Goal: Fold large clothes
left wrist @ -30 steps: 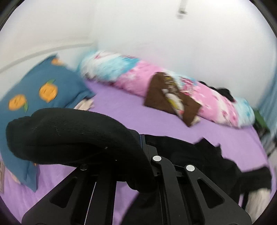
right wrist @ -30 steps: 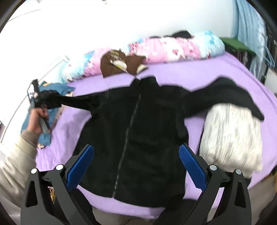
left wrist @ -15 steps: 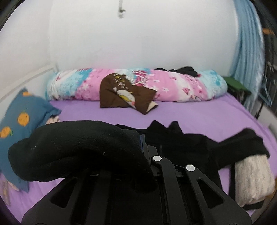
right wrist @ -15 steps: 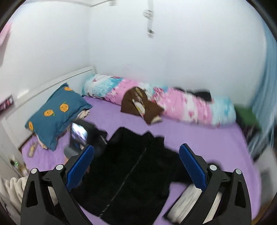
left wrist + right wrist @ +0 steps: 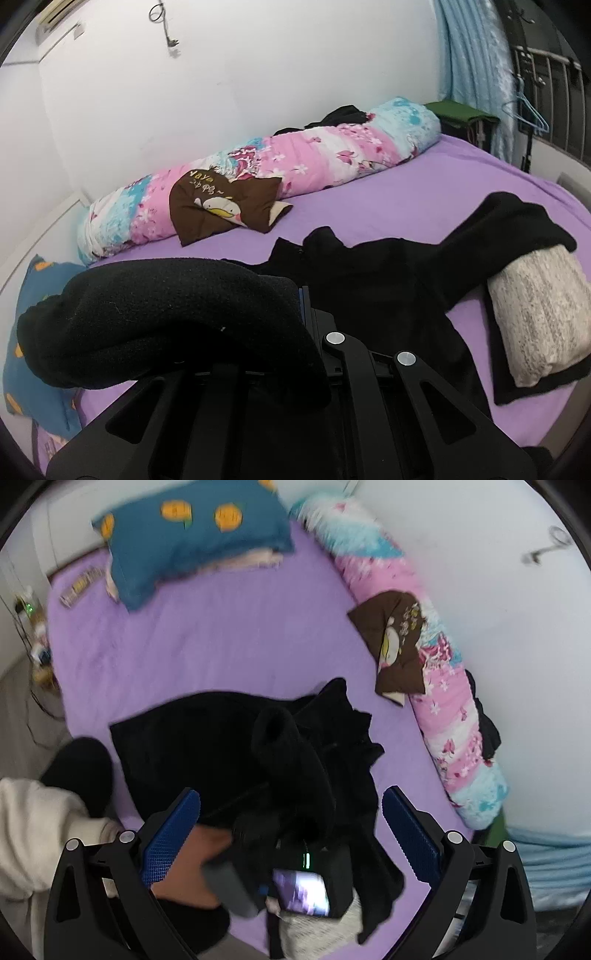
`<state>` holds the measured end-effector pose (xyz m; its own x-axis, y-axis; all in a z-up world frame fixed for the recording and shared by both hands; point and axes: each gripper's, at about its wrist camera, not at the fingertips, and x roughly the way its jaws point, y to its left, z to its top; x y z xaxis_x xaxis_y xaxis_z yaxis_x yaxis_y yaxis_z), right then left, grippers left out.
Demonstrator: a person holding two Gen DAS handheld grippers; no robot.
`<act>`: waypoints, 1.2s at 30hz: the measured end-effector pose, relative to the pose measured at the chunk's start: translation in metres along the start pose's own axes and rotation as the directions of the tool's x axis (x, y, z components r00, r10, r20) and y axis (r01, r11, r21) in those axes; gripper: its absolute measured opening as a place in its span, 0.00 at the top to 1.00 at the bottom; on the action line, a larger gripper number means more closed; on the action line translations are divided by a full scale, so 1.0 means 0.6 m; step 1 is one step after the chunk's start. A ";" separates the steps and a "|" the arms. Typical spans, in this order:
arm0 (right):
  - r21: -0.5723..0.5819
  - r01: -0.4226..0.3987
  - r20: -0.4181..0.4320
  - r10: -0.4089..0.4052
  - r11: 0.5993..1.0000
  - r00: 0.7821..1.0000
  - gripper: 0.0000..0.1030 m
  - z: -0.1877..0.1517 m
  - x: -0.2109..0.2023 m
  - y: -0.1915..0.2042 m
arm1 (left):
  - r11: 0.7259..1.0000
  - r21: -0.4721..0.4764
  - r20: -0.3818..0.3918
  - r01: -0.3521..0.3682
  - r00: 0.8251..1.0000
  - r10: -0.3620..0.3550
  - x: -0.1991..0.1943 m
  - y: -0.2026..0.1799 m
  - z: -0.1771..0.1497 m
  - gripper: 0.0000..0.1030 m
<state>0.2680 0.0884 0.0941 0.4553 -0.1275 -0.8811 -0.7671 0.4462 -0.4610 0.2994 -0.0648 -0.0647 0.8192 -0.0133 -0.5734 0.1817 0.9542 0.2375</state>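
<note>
Jacket [image 5: 207, 738], black, is spread on the purple bed [image 5: 221, 635], and its sleeve [image 5: 159, 317] is lifted over the body. The sleeve is clamped in the closed jaws of the left gripper [image 5: 301, 306], which is held by a hand [image 5: 192, 867] in a cream sleeve. The right gripper [image 5: 291, 834] is held above, its blue pads [image 5: 170, 834] wide apart with nothing gripped. A cream knit [image 5: 535, 317] is partly covered by the other sleeve [image 5: 509, 229].
</note>
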 end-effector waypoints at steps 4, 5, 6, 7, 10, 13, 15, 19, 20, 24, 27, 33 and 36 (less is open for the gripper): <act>-0.010 -0.006 -0.142 0.004 1.000 0.990 0.06 0.056 0.075 0.013 | 1.000 0.014 -0.002 0.012 1.000 -0.012 0.002 -0.018 -0.004 0.96; -0.016 0.004 -0.167 -0.006 1.000 0.986 0.06 0.068 0.091 0.016 | 1.000 0.017 -0.001 0.013 1.000 -0.013 0.003 -0.019 -0.004 0.96; -0.024 0.019 -0.199 -0.024 1.000 0.980 0.06 0.075 0.112 0.019 | 1.000 0.025 -0.003 0.016 1.000 -0.016 0.004 -0.021 -0.005 0.96; -0.034 0.030 -0.238 -0.037 0.999 0.970 0.06 0.079 0.138 0.023 | 0.999 0.028 -0.002 0.016 1.000 -0.016 0.004 -0.021 -0.006 0.96; -0.024 0.045 -0.293 -0.050 0.999 0.955 0.06 0.084 0.187 0.019 | 0.999 0.036 -0.007 0.017 1.000 -0.016 0.009 -0.016 -0.009 0.96; -0.027 0.085 -0.360 -0.089 0.996 0.929 0.06 0.075 0.242 0.010 | 0.998 0.061 -0.003 0.008 1.000 -0.008 0.011 -0.012 -0.012 0.96; -0.008 0.087 -0.377 -0.084 0.996 0.922 0.07 0.074 0.262 -0.001 | 0.997 0.075 -0.004 0.006 1.000 -0.006 0.014 -0.009 -0.016 0.96; 0.064 0.076 -0.371 -0.047 0.995 0.927 0.38 0.077 0.280 -0.032 | 0.994 0.105 -0.005 0.008 1.000 -0.007 0.017 -0.010 -0.025 0.96; 0.081 0.071 -0.369 -0.036 0.994 0.929 0.61 0.077 0.280 -0.038 | 0.993 0.114 -0.003 0.007 1.000 -0.006 0.017 -0.010 -0.026 0.96; 0.129 -0.015 -0.338 0.058 0.992 0.940 0.82 0.074 0.269 -0.053 | 0.992 0.130 -0.008 0.004 1.000 -0.004 0.021 -0.009 -0.029 0.96; 0.183 -0.075 -0.274 0.124 0.980 0.954 0.85 0.068 0.246 -0.076 | 0.990 0.137 -0.009 -0.011 1.000 0.012 0.024 -0.003 -0.030 0.95; 0.392 -0.204 -0.006 0.225 0.897 0.974 0.85 0.005 0.179 -0.177 | 0.993 0.115 -0.025 -0.029 0.999 0.032 0.020 0.025 -0.031 0.94; 0.495 -0.292 0.113 0.273 0.818 0.955 0.85 -0.058 0.164 -0.226 | 0.993 0.116 -0.011 -0.024 1.000 0.026 0.006 0.038 -0.034 0.90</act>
<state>0.4010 -0.0154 0.0660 0.2767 0.1003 -0.9557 -0.5374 0.8406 -0.0674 0.2956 -0.0373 -0.0772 0.8176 0.0145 -0.5756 0.2237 0.9132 0.3407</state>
